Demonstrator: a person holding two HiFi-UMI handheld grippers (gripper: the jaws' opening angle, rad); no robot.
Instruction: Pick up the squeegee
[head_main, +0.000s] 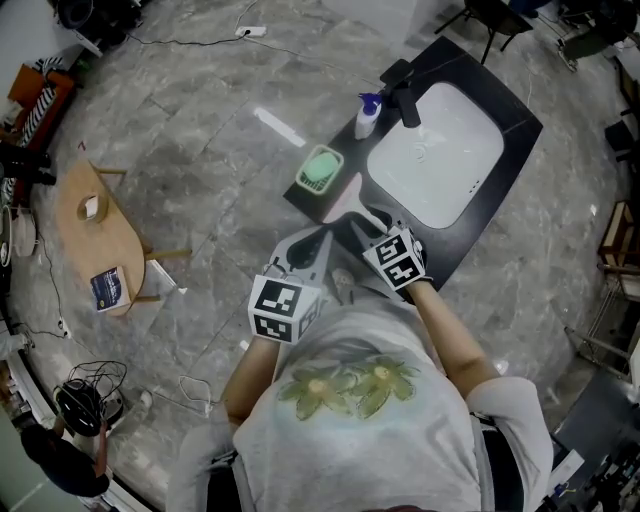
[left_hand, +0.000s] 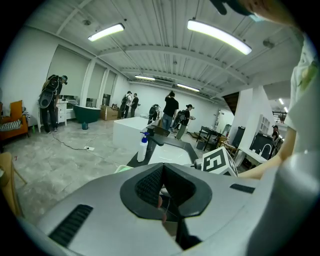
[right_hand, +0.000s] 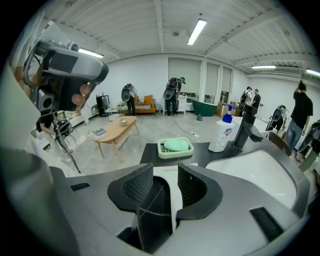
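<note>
Grey stone floor lies all around the black bench (head_main: 515, 130), which carries a white sink (head_main: 435, 150), a soap bottle (head_main: 367, 118) and a green soap dish (head_main: 320, 168). Just beside the dish, at the near edge of the bench, lies a pale flat thing that we take for the squeegee (right_hand: 170, 190). We hold the right gripper (right_hand: 165, 170) at its near end with the jaws apart, and the pale surface shows in the gap between them. The left gripper (left_hand: 162, 167) is beside the right one, its jaw tips together, with nothing clear in them. We judge that the step in hand is the approach for the grasp. To do it well, we should bring the right gripper lower, centre a narrow part of the squeegee between the pads, and close only when both pads face it squarely, because a flat thing slips easily. The right jaw covers one side of the squeegee, so its full shape and blade are not clear, and we cannot tell whether the pads touch it. A small pinkish spot deep in the left gripper is also unclear.
</note>
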